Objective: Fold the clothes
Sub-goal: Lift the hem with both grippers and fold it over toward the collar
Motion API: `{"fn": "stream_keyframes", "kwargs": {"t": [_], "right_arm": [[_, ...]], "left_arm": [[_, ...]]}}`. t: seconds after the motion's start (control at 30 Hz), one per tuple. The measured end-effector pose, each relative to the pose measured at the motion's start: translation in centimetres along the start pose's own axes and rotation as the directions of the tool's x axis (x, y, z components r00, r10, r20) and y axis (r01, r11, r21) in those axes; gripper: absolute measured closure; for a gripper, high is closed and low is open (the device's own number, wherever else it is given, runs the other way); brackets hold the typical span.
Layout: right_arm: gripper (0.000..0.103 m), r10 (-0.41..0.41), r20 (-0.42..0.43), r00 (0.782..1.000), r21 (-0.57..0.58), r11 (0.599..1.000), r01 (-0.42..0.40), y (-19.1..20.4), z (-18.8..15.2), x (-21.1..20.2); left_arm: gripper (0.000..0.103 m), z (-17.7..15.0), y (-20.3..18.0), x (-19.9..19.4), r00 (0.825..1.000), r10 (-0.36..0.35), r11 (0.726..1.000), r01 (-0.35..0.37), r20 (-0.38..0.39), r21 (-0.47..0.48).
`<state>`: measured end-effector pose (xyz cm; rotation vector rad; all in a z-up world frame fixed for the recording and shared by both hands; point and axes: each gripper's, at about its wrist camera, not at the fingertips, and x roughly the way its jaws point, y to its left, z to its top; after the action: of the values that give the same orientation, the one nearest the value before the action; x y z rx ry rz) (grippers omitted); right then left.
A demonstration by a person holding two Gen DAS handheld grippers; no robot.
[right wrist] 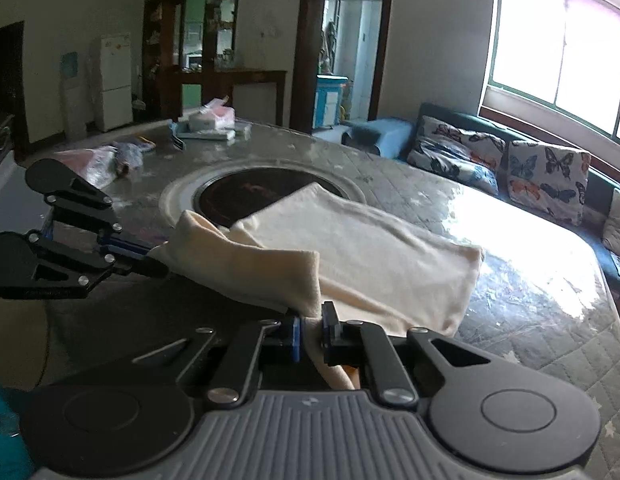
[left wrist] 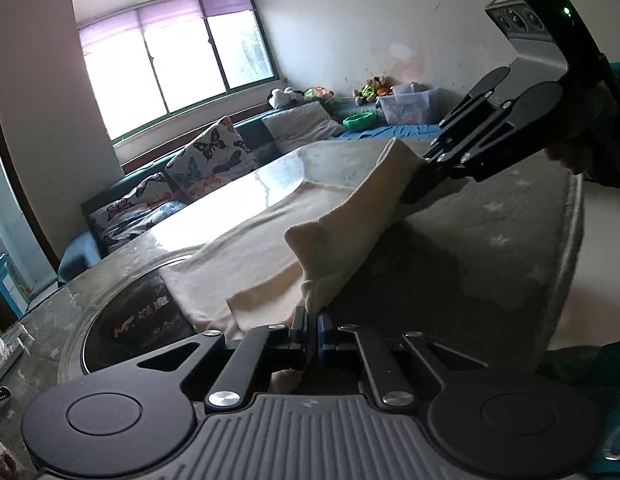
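Observation:
A cream garment lies partly folded on the round table. My left gripper is shut on one corner of it, lifted off the tabletop. My right gripper comes in from the upper right and pinches the other corner, so the near edge hangs raised between the two. In the right wrist view the cream garment spreads over the table, with the right gripper shut on a fold of it. There the left gripper holds the far corner at the left.
A black round hob is set in the table's middle, partly under the cloth. Plastic bags and a tissue box sit at the table's far side. A sofa with butterfly cushions runs beneath the window.

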<state>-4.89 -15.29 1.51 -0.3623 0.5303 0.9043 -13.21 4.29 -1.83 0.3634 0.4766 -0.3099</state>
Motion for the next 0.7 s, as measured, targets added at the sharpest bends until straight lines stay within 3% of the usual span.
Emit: {"fn": "stream_keyframes", "kwargs": {"t": [0.33, 0.47, 0.7], "right_arm": [[0.094, 0.074, -0.008, 0.997, -0.009, 0.997, -0.074, 2.6, -1.0, -7.4], [0.094, 0.067, -0.010, 0.998, -0.007, 0.998, -0.067, 2.5, -0.6, -7.9], [0.094, 0.030, 0.010, 0.999, 0.060, 0.998, -0.031, -1.1, 2.0, -4.9]], "left_arm": [[0.098, 0.9, -2.2, -5.5, 0.996, -0.076, 0.997, 0.076, 0.039, 0.018], [0.098, 1.7, -1.5, -4.6, 0.997, -0.051, 0.999, 0.050, 0.056, 0.012], [0.098, 4.4, 1.7, -0.2, 0.998, 0.004, 1.000, -0.003, 0.069, -0.009]]}}
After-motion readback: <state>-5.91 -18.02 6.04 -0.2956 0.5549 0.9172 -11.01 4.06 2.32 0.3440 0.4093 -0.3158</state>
